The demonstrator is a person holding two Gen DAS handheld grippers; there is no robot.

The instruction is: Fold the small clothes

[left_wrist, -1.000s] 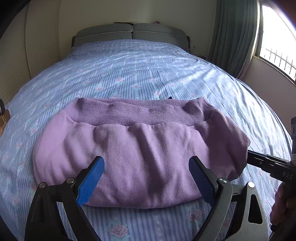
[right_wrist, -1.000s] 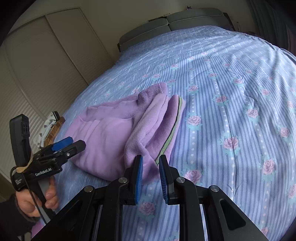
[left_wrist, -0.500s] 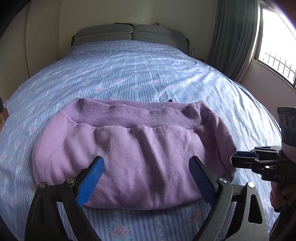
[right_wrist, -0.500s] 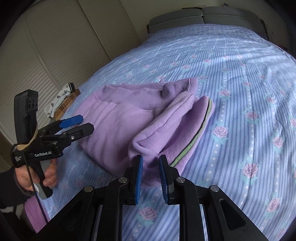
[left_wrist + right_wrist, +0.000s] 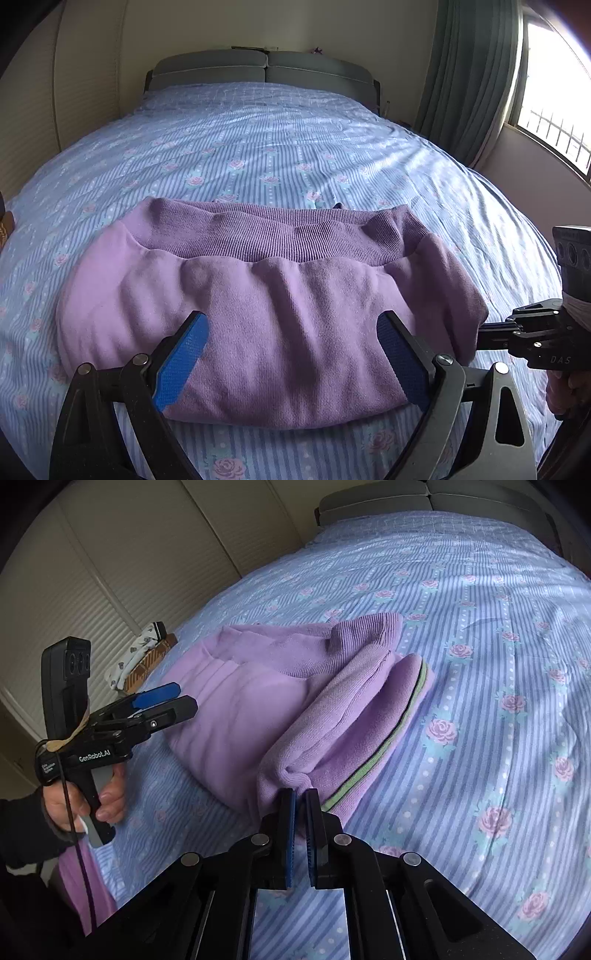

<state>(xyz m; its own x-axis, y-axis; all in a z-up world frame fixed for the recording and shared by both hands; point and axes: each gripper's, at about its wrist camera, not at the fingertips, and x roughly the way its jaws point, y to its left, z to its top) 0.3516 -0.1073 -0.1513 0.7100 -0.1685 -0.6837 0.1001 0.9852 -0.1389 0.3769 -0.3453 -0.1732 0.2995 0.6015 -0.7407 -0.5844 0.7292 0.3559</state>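
Note:
A purple sweatshirt (image 5: pixel 280 317) lies folded on the bed, its ribbed hem toward the headboard. It also shows in the right wrist view (image 5: pixel 258 709), with a green stripe along its right fold. My left gripper (image 5: pixel 291 354) is open and empty, its blue pads hovering over the garment's near edge. It appears at the left of the right wrist view (image 5: pixel 166 701). My right gripper (image 5: pixel 300 805) is shut on the sweatshirt's near right corner. It shows at the right edge of the left wrist view (image 5: pixel 487 336).
The bed (image 5: pixel 295 155) has a blue striped sheet with roses and a grey headboard (image 5: pixel 258 66). Folded clothes (image 5: pixel 144 661) lie at the bed's left edge by the closet doors. A curtain and window (image 5: pixel 554 92) stand on the right.
My right gripper has closed tighter on the sweatshirt's corner and shifted the right fold inward. My left gripper stayed open over the near edge.

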